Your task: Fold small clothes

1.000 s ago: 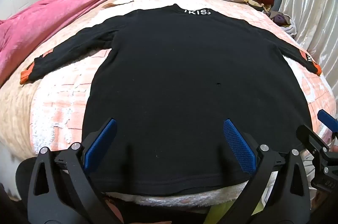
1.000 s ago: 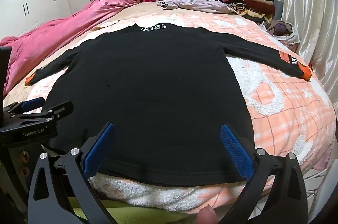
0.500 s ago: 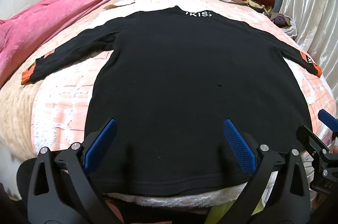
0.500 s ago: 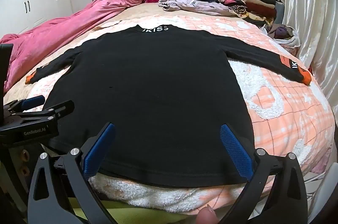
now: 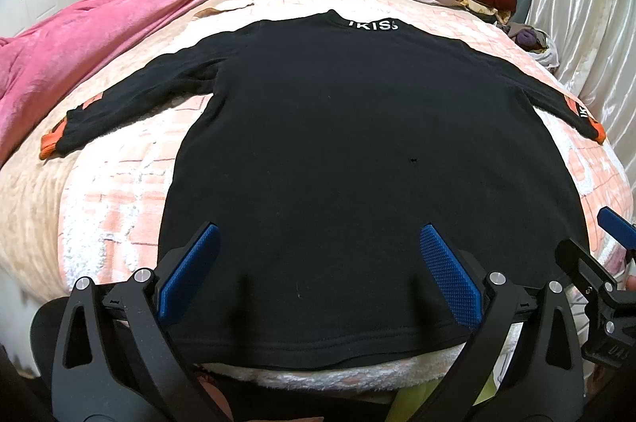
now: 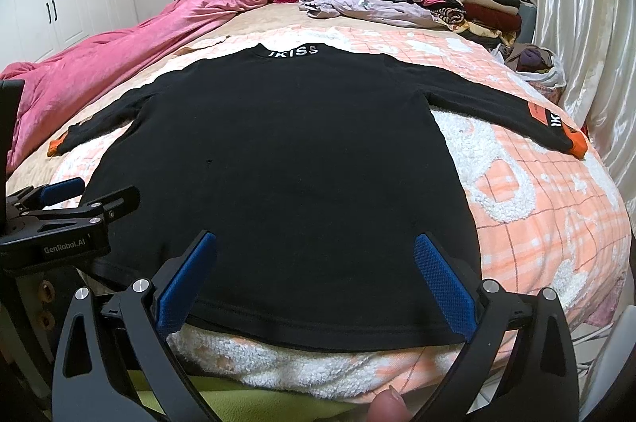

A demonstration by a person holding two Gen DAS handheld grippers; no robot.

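Neatly spread, a black shirt lies flat on the bed, hem at the near edge, sleeves out, ready for folding. Left claw and right claw hover wide open, empty, above the hem.

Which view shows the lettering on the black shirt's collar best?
The right wrist view: the collar lettering on the black shirt faces the camera and reads IKISS. The left wrist view sees it at an angle, with its ends distorted.
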